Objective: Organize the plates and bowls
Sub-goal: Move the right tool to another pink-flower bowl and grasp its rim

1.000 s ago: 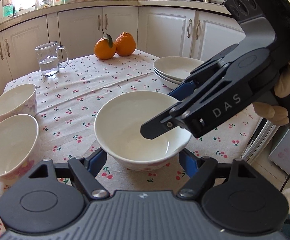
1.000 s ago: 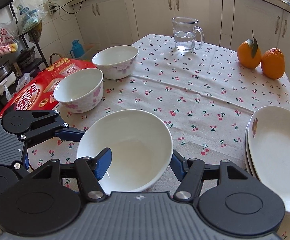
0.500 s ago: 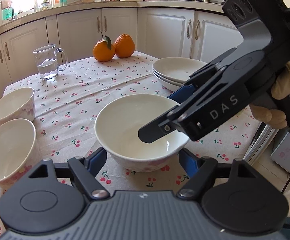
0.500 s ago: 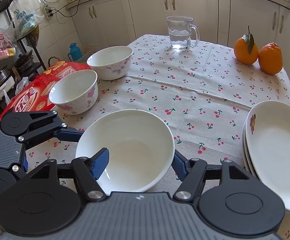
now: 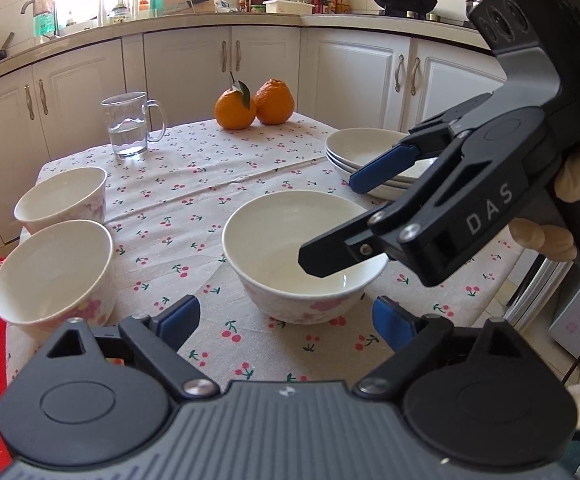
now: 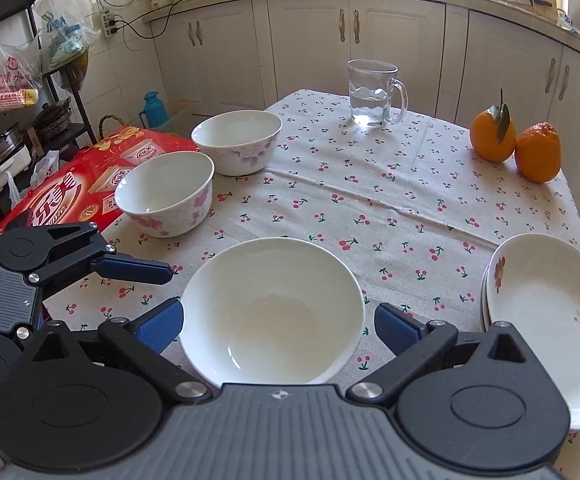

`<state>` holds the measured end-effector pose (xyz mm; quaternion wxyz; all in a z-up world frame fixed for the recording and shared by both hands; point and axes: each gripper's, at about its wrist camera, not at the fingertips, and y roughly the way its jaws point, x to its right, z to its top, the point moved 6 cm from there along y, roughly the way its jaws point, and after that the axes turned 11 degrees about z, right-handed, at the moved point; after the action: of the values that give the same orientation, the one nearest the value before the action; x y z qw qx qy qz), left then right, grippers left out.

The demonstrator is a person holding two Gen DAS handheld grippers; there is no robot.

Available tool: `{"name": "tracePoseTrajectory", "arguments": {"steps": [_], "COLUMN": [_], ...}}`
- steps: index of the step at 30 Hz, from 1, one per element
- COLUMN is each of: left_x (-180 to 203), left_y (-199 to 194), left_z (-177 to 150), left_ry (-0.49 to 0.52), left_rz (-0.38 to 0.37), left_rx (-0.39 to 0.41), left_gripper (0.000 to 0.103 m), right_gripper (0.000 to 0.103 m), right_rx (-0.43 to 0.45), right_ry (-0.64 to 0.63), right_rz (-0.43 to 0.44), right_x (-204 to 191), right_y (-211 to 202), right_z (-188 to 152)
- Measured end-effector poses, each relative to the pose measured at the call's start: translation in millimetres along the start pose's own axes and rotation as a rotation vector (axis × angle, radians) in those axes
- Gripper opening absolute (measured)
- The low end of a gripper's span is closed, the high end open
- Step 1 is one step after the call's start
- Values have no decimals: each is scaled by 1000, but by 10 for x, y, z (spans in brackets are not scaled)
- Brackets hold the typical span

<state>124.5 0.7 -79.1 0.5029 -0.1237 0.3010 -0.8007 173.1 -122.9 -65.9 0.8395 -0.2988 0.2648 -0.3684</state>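
In the right wrist view, one bowl sat low centre on the table, two bowls upper left, stacked plates at right.

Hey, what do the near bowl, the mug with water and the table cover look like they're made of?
Near bowl: likely glazed ceramic or porcelain; glossy white, bright highlights, pink flower print outside. Mug: clear glass, since the water and cloth show through it. Table cover: woven fabric, matte, with creases and a cherry print.
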Motion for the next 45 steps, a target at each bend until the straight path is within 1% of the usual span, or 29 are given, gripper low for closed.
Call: {"name": "tracePoseTrajectory", "arguments": {"steps": [4,11,17,21,27,33,38,43,45], "left_x": [-91,-390,-704,-883,-1082,-1201,-1268,-1286,-1294], "left_y": [-122,-274,-297,-261,-141,3,116,174,186], "left_z": [-34,-111,-215,-247,-247,-232,-195,-164,-158], "left_ry": [-11,-47,-89,-108,-106,-99,-99,-100,-100], "left_rz": [34,128,205,236,262,271,270,264,258], "left_rx": [15,28,21,14,10,5,2,4,6], "left_gripper": [93,93,93,93,93,93,93,92,92], "right_gripper": [103,103,103,103,103,103,102,99,94], "right_rx": [0,20,4,-16,-43,-62,-88,-121,-135], "right_ry": [-40,-87,-122,-144,-157,-181,-220,-229,-223], "right_rz": [-15,-17,-22,-23,-8,39,96,148,162], "right_x": [-118,-336,-466,-523,-534,-567,-616,-611,-600], "right_y": [-37,-50,84,195,387,641,898,1145,1221], "right_z": [49,196,310,392,552,771,952,1084,1111]}}
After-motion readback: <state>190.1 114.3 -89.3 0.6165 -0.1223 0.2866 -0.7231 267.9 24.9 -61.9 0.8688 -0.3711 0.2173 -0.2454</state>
